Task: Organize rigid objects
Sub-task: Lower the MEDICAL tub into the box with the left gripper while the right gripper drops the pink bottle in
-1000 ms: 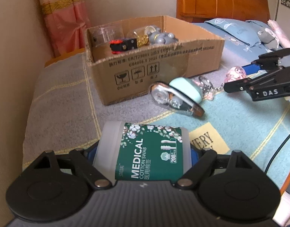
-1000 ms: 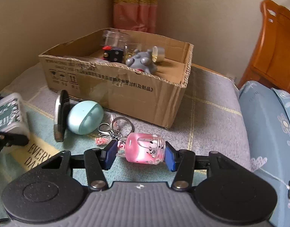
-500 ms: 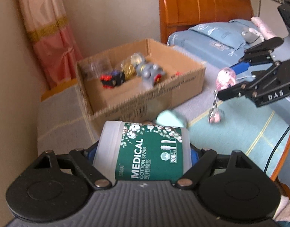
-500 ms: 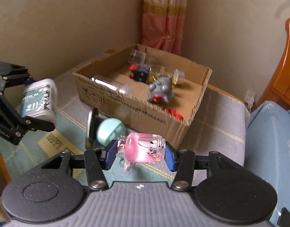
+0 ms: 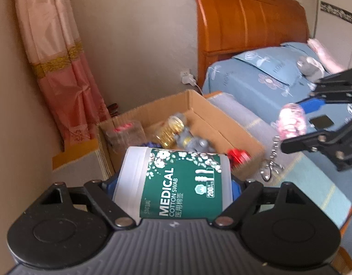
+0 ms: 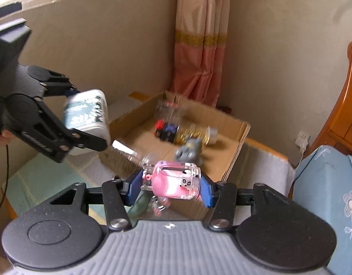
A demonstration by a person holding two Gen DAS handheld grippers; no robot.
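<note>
My left gripper is shut on a white cotton swab tub with a green label, held in the air before the near left corner of the open cardboard box. It also shows in the right wrist view. My right gripper is shut on a small pink jar keychain, lifted above the box's near wall; its key rings hang below. In the left wrist view the pink jar hangs at the right of the box.
The box holds a grey toy, a gold-filled jar, a clear container, a red item and a dark block. A pink curtain, wooden headboard and blue bedding surround it.
Both grippers have risen from the cloth with their objects and moved toward the box. The pink jar keychain is lifted off the surface; the tub is higher and nearer the box.
</note>
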